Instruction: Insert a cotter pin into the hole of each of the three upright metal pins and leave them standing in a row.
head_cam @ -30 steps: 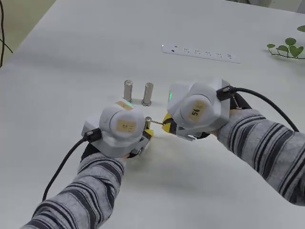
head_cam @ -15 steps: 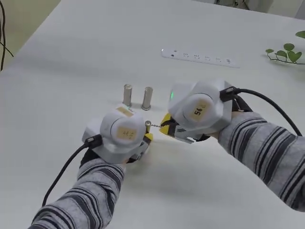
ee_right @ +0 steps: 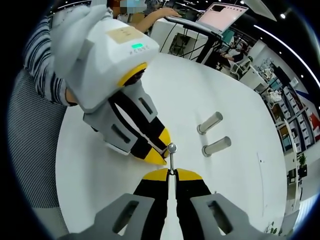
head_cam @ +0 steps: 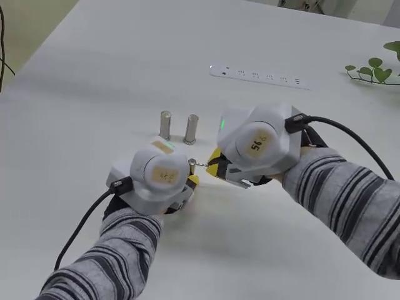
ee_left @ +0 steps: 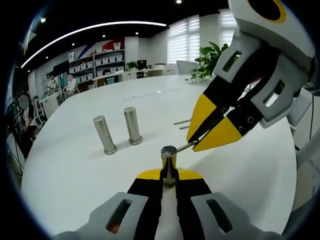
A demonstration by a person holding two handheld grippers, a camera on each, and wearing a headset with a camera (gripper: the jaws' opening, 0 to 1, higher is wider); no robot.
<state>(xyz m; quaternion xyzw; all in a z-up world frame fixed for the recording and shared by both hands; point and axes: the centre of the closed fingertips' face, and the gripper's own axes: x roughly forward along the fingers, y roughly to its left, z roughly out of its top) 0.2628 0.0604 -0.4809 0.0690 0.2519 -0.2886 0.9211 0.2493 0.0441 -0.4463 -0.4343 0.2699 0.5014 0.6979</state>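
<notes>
My left gripper [ee_left: 169, 175] is shut on a short steel pin [ee_left: 168, 161] and holds it upright just above the white table [head_cam: 94, 81]. My right gripper [ee_right: 171, 172] is shut on a thin cotter pin [ee_right: 171, 161], whose tip meets the top of the held pin [ee_right: 172, 148]. In the head view the two grippers face each other, left gripper [head_cam: 192, 180] and right gripper [head_cam: 215, 164], with the cotter pin [head_cam: 202, 164] bridging the small gap. Two more steel pins [head_cam: 165, 125] [head_cam: 191, 128] stand side by side just beyond them.
A white power strip [head_cam: 259, 76] lies further back on the table. A leafy plant [head_cam: 375, 67] reaches in at the far right. Two loose cotter pins [ee_left: 182, 124] lie on the table beyond the right gripper's tips. Cables trail from both grippers.
The right gripper has edged left, so the gap to the held pin has shrunk and the cotter pin's tip now touches the pin's top. The head camera has shifted slightly.
</notes>
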